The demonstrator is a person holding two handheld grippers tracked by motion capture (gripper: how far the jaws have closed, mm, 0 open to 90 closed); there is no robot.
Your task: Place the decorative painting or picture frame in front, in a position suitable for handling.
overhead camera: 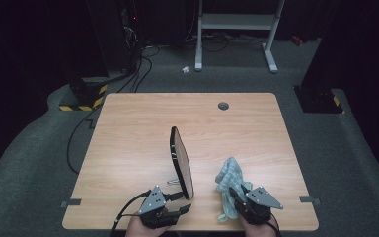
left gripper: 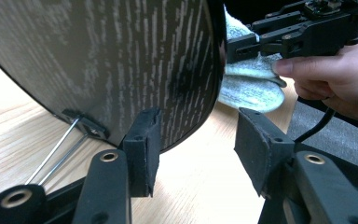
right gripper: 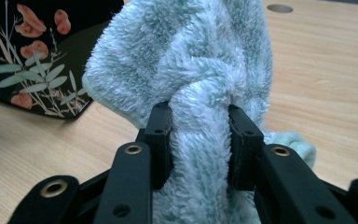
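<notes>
Your right gripper [right gripper: 199, 140] is clamping the fluffy cloth [right gripper: 200, 70] just right of the standing plate [overhead camera: 181, 161], while your left gripper [left gripper: 196, 144] is gaping around the plate's lower edge, unpinched.

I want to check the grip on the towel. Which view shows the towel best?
The right gripper view: the towel is close up, bunched between the right gripper, whose pads press on it. The high view shows it small, beside the standing mirror. The left gripper view shows just a part past the mirror's edge.
</notes>
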